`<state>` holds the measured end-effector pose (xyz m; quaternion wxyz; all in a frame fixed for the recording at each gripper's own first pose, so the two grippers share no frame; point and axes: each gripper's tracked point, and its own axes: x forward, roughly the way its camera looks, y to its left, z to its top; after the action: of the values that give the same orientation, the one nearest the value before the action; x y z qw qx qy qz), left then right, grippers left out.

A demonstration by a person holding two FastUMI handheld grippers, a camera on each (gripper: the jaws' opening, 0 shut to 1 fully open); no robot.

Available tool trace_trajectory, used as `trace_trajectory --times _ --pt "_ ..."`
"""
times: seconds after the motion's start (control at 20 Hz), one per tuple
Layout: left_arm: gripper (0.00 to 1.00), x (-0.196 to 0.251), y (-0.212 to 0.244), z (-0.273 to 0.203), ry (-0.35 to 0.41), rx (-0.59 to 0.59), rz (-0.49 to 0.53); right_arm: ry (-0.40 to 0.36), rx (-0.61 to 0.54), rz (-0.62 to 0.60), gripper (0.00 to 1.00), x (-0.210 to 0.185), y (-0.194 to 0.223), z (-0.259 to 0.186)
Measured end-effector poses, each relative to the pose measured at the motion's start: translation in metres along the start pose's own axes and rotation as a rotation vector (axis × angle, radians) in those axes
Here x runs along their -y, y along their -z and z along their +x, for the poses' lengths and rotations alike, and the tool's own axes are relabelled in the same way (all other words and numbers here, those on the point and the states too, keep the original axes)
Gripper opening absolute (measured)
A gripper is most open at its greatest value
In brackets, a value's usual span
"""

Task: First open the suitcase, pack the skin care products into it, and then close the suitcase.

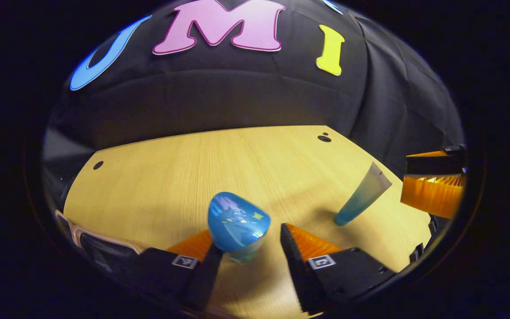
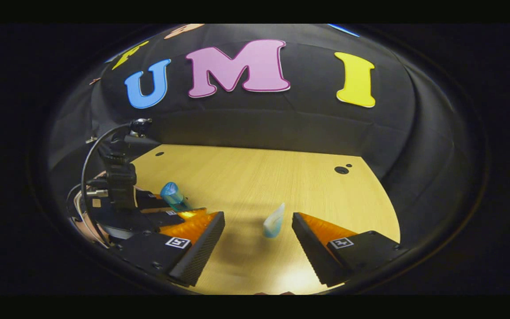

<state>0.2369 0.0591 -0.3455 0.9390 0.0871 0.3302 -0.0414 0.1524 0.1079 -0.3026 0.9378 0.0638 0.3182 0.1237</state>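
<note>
A blue bottle (image 1: pixel 238 226) with a rounded blue cap stands upright on the light wooden table (image 1: pixel 219 168), right between the fingers of the left gripper (image 1: pixel 248 248). The jaws are spread wide — the left finger looks to touch the bottle's base, while a clear gap separates the bottle from the right finger, so it is not clamped. In the right gripper view the same bottle (image 2: pixel 173 196) appears farther off at the left, beside the dark body and cables of the left gripper.

A second skin care item, a tube (image 1: pixel 363 195) that fades from pale at its crimped end to teal at its cap, stands cap-down and leaning on the table to the right of the bottle, well apart from it. In the right gripper view the tube (image 2: pixel 275 221) sits between the fingers of the right gripper (image 2: pixel 258 237), nearer the right finger but touching neither — these jaws are open too.

At the lower left edge of the left gripper view, part of the suitcase (image 1: pixel 100 248) shows a pale rim around a dark inside.
</note>
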Motion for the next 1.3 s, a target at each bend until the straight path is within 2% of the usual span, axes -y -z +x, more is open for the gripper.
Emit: trace_trajectory --times 0.05,0.1,0.2,0.3,0.35,0.4,0.5,0.55,0.65,0.7,0.8,0.85,0.9,1.0,1.05,1.2,1.25,1.3 --pt "0.45 0.003 -0.001 0.000 0.005 -0.004 0.008 0.002 -0.009 0.001 0.97 0.003 0.004 0.007" --pt "0.43 0.005 0.000 0.002 0.012 -0.002 0.026 0.001 -0.021 -0.001 0.98 0.005 0.007 0.012" --pt "0.47 0.006 -0.002 0.005 0.014 -0.008 0.042 0.007 -0.043 -0.013 0.98 0.009 0.017 0.026" --pt "0.43 0.006 -0.002 0.006 0.009 -0.010 0.037 0.005 -0.079 -0.021 0.98 0.011 0.029 0.042" --pt "0.40 0.006 0.000 0.007 0.005 -0.022 0.033 0.011 -0.095 -0.019 0.92 0.013 0.033 0.050" --pt "0.44 0.006 0.000 0.007 0.005 -0.015 0.031 0.015 -0.117 -0.009 0.92 0.014 0.039 0.058" --pt "0.44 0.006 0.000 0.008 0.007 -0.014 0.029 0.040 -0.153 0.017 0.82 0.021 0.053 0.070" --pt "0.44 0.006 0.000 0.007 0.009 -0.014 0.029 0.044 -0.170 0.031 0.89 0.021 0.059 0.075" --pt "0.43 0.006 0.000 0.009 0.011 -0.014 0.030 0.044 -0.199 0.062 0.89 0.020 0.069 0.083" --pt "0.43 0.007 0.001 0.009 0.009 -0.017 0.032 0.067 -0.216 0.061 0.82 0.025 0.073 0.087" --pt "0.43 0.007 0.001 0.009 0.013 -0.034 0.045 0.086 -0.205 0.086 0.40 0.030 0.067 0.091" --pt "0.44 0.008 0.001 0.009 0.019 -0.049 0.046 0.079 -0.208 0.106 0.35 0.028 0.067 0.090" --pt "0.43 0.008 0.000 0.009 0.026 -0.057 0.049 0.081 -0.213 0.123 0.34 0.029 0.067 0.091" --pt "0.42 0.013 -0.005 0.003 0.097 -0.076 0.044 0.077 -0.215 0.125 0.22 0.031 0.065 0.085" --pt "0.41 0.016 -0.005 -0.001 0.135 -0.114 0.028 0.077 -0.201 0.121 0.29 0.031 0.060 0.079" --pt "0.40 0.009 -0.024 -0.031 0.163 -0.119 0.025 0.066 -0.162 0.102 0.29 0.028 0.048 0.049" --pt "0.43 0.004 -0.032 -0.047 0.170 -0.121 0.033 0.069 -0.152 0.089 0.29 0.028 0.045 0.039" --pt "0.40 -0.001 -0.039 -0.065 0.188 -0.129 0.035 0.070 -0.147 0.079 0.29 0.027 0.044 0.030"
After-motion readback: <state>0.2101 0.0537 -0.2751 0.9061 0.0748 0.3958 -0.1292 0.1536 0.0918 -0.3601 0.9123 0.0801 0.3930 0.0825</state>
